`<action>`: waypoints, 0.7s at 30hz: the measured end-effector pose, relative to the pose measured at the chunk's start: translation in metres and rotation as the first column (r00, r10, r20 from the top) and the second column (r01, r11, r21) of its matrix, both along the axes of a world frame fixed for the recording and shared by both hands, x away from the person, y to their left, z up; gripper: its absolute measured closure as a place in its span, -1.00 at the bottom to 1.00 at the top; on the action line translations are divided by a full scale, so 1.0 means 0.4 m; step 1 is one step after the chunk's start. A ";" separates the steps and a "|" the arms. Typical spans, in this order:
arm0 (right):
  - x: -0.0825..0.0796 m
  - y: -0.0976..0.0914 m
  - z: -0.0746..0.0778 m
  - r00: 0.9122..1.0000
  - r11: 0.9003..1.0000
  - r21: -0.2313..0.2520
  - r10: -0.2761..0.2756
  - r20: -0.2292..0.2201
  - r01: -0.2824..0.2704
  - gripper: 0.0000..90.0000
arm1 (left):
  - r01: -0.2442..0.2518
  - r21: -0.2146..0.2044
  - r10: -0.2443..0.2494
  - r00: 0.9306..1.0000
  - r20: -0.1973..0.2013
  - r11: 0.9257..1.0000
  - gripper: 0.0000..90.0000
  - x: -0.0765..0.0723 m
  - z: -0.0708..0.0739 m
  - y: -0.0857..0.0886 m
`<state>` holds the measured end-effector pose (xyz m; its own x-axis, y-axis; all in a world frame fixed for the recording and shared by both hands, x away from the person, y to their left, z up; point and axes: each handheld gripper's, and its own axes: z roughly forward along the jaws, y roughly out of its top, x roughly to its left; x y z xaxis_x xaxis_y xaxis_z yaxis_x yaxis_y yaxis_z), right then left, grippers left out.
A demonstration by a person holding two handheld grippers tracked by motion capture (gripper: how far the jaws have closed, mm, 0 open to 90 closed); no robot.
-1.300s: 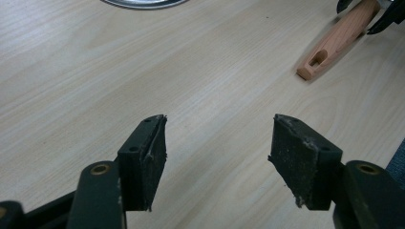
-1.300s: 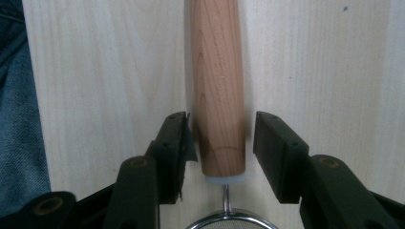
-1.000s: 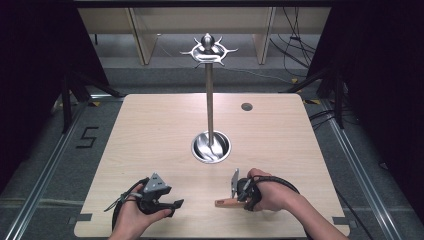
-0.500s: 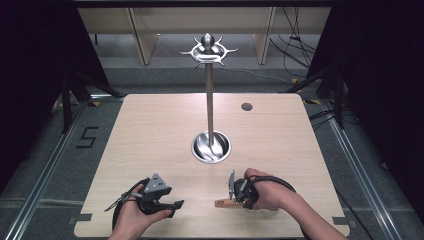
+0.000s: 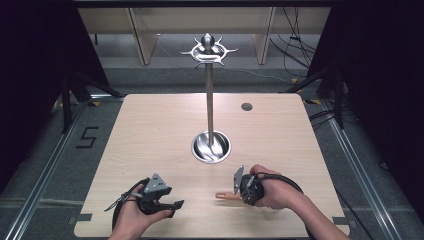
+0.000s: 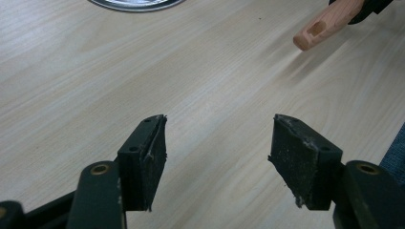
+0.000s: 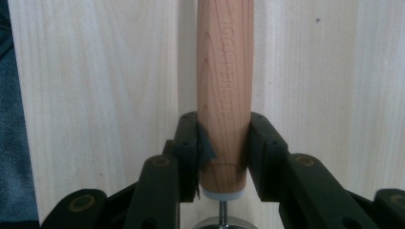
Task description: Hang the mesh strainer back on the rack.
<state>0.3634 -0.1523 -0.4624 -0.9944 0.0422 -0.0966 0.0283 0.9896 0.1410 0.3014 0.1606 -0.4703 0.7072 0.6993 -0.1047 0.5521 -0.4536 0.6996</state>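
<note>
Overhead, the high view shows the right tongs (image 5: 239,189) pinching a wooden handle (image 5: 224,195) near the front edge of the bench (image 5: 150,130). Its long axis runs level across the bench, and its free end points toward the left tongs (image 5: 172,207), which lie well apart from it. Those jaws have just been closing, with the handle between them. A metal stand (image 5: 210,85) with a round base (image 5: 211,148) rises behind the handle, near the bench's middle, and carries a ring of hooks at its top. A small dark hole (image 5: 246,106) sits in the bench beyond the stand. A painted figure 5 (image 5: 87,137) marks the floor beside the bench's left edge.

Next, the left gripper view looks between its own spread jaws, with bare bench (image 6: 143,71) between the pads and nothing held. The handle's (image 6: 325,24) rounded tip enters from the top right, with a small slot near the end; the high view does not resolve this. The stand's base (image 6: 133,4) shows at the top edge.

Lastly, the right gripper view has the handle (image 7: 224,71) running straight away from the jaws, both pads pressed on its sides. Writing is burnt lengthwise into the wood, but I cannot read it surely. Behind the pads, a pale collar (image 7: 222,193) and a thin metal stem (image 7: 222,207) leave the handle's near end.
</note>
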 end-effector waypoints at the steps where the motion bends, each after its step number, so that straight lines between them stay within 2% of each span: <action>1: 0.002 -0.004 0.001 1.000 1.000 0.012 0.012 0.007 -0.012 0.53 | 0.002 0.002 -0.002 1.000 0.001 1.000 -0.20 0.000 0.000 0.001; 2: 0.005 -0.008 0.004 1.000 1.000 0.021 0.013 0.011 -0.013 0.53 | -0.002 0.006 0.002 1.000 0.004 1.000 -0.20 0.002 0.000 0.002; 3: 0.005 -0.013 0.006 1.000 1.000 0.025 0.000 0.010 0.000 0.53 | -0.010 -0.008 0.009 1.000 -0.013 1.000 -0.20 0.000 -0.001 0.001; 4: 0.008 -0.018 0.008 1.000 0.999 0.038 -0.001 0.018 0.000 0.53 | -0.013 0.001 0.013 1.000 -0.007 1.000 -0.20 0.001 -0.001 0.002; 8: 0.007 -0.040 0.018 0.998 0.994 0.095 -0.062 0.026 0.059 0.53 | -0.008 0.006 0.008 1.000 -0.003 1.000 -0.20 0.004 -0.002 0.006; 9: 0.005 -0.047 0.022 0.995 0.990 0.106 -0.096 0.028 0.092 0.53 | -0.011 0.003 0.011 1.000 0.001 1.000 -0.20 0.004 -0.003 0.006; 10: 0.008 -0.055 0.026 0.995 0.988 0.123 -0.094 0.033 0.090 0.53 | -0.009 0.000 0.009 1.000 -0.001 1.000 -0.20 0.003 -0.001 0.006; 11: 0.002 -0.063 0.031 0.987 0.978 0.145 -0.158 0.028 0.153 0.53 | -0.009 0.000 0.009 1.000 -0.001 1.000 -0.20 0.003 -0.001 0.006; 12: 0.014 -0.070 0.033 0.993 0.974 0.203 -0.111 0.038 0.101 0.53 | -0.023 -0.011 0.023 1.000 -0.008 1.000 -0.20 0.001 -0.001 0.006; 13: 0.011 -0.079 0.040 0.988 0.966 0.216 -0.152 0.032 0.142 0.53 | -0.016 -0.011 0.016 1.000 -0.010 1.000 -0.20 0.000 0.001 0.007; 14: 0.012 -0.085 0.043 0.985 0.958 0.240 -0.168 0.035 0.155 0.53 | -0.007 -0.003 0.007 1.000 0.002 1.000 -0.20 0.002 0.001 0.008; 15: 0.012 -0.085 0.043 0.985 0.958 0.240 -0.168 0.035 0.155 0.53 | -0.007 -0.003 0.007 1.000 0.002 1.000 -0.20 0.002 0.001 0.008; 16: 0.015 -0.103 0.055 0.976 0.938 0.299 -0.206 0.071 0.176 0.53 | -0.013 0.005 0.013 1.000 0.001 1.000 -0.20 0.004 0.000 0.008; 17: 0.014 -0.109 0.059 0.969 0.927 0.313 -0.236 0.065 0.205 0.53 | -0.020 -0.008 0.020 1.000 -0.005 1.000 -0.20 0.002 -0.001 0.006; 18: 0.015 -0.117 0.063 0.966 0.919 0.329 -0.250 0.062 0.217 0.53 | -0.022 -0.006 0.022 1.000 -0.010 1.000 -0.20 0.002 -0.002 0.005; 19: 0.020 -0.123 0.065 0.968 0.915 0.351 -0.240 0.079 0.198 0.53 | -0.020 -0.002 0.020 1.000 -0.005 1.000 -0.20 0.002 -0.002 0.005; 21: 0.021 -0.134 0.070 0.960 0.901 0.373 -0.270 0.079 0.223 0.53 | -0.028 -0.002 0.028 1.000 -0.004 1.000 -0.20 0.001 -0.001 0.004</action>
